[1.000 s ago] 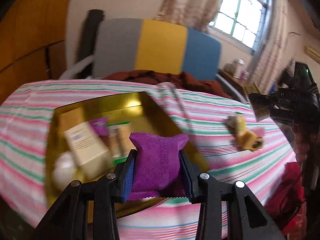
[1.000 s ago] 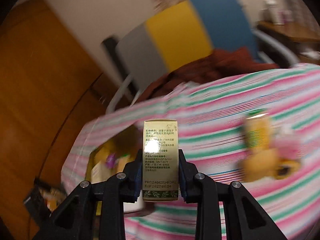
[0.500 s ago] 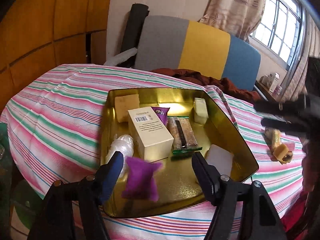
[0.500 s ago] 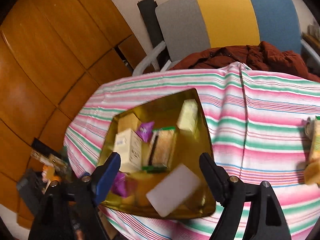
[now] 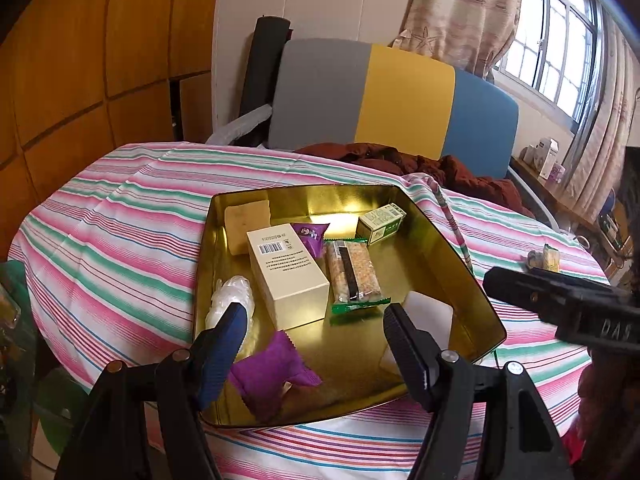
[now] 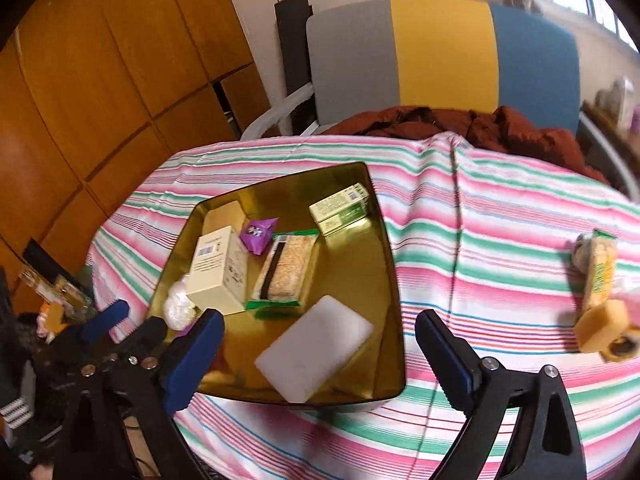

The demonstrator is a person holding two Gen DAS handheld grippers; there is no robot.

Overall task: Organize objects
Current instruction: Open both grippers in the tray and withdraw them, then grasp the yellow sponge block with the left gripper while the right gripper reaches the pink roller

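A: On the striped tablecloth [image 6: 500, 216], how full is my gold metal tray [image 6: 384, 240]?

B: Mostly: cream box [image 5: 286, 276], purple packet [image 5: 270, 376]. Yellow snack pile [image 6: 600, 300] waits outside. Left gripper [image 5: 312, 344], right gripper [image 6: 316, 352]: both spread wide, empty.

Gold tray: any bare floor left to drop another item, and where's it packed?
Tray has bare floor on its right side, between the cereal bar, the small green box and the right wall, above the white block. The left half is crowded: cream box, plastic wad, tan block, purple packets.
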